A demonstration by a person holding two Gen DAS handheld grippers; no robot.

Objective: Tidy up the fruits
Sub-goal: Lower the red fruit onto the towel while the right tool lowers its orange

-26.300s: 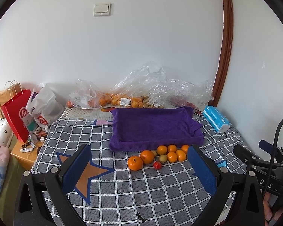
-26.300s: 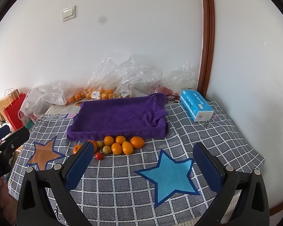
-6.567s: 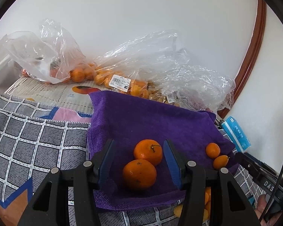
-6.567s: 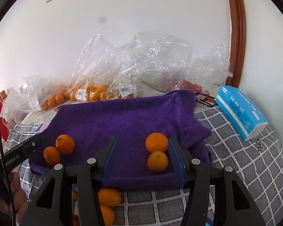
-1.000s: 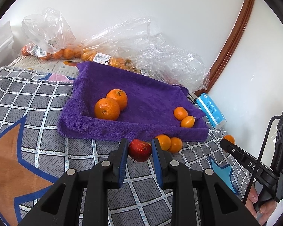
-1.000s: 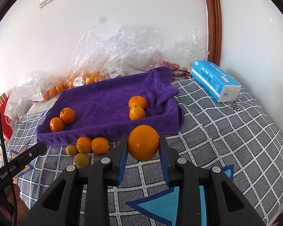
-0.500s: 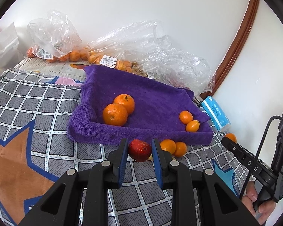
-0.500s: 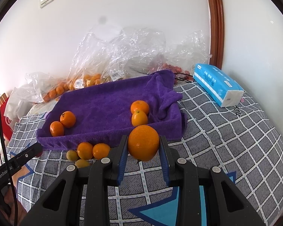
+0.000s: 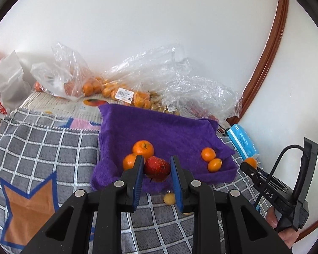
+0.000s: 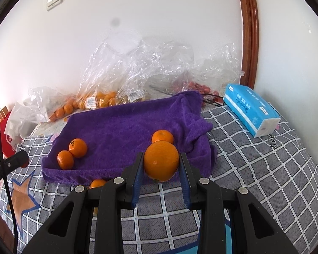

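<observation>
I hold two fruits at once. My left gripper (image 9: 156,169) is clamped on a red fruit (image 9: 157,168), raised over the near edge of the purple towel (image 9: 159,127). My right gripper (image 10: 161,165) is clamped on a large orange (image 10: 161,160), also at the towel's near edge, toward its right end.

Status of sorting, as I judge it:
- Done: four fruits lie on the towel. Two oranges (image 10: 72,153) touch each other at the left end. A second pair (image 9: 211,158) sits at the right end; in the right view only the far orange (image 10: 162,136) of that pair shows.
- In hand: the two gripped fruits, not yet set down.
- Left: at least one orange (image 10: 97,183) and a small yellow fruit (image 9: 169,198) lie on the checked cloth (image 10: 254,169) just in front of the towel.

Limits of view:
- My gripper bodies cover the cloth directly below them, so I cannot count the loose fruit there.
- The large orange hides the near fruit of the right pair in the right view.
- I cannot tell what kind the red fruit is.
- The bags (image 10: 137,74) behind the towel hold more fruit; glare prevents a count.
- A tissue pack (image 10: 251,110) lies to the right, well apart.
</observation>
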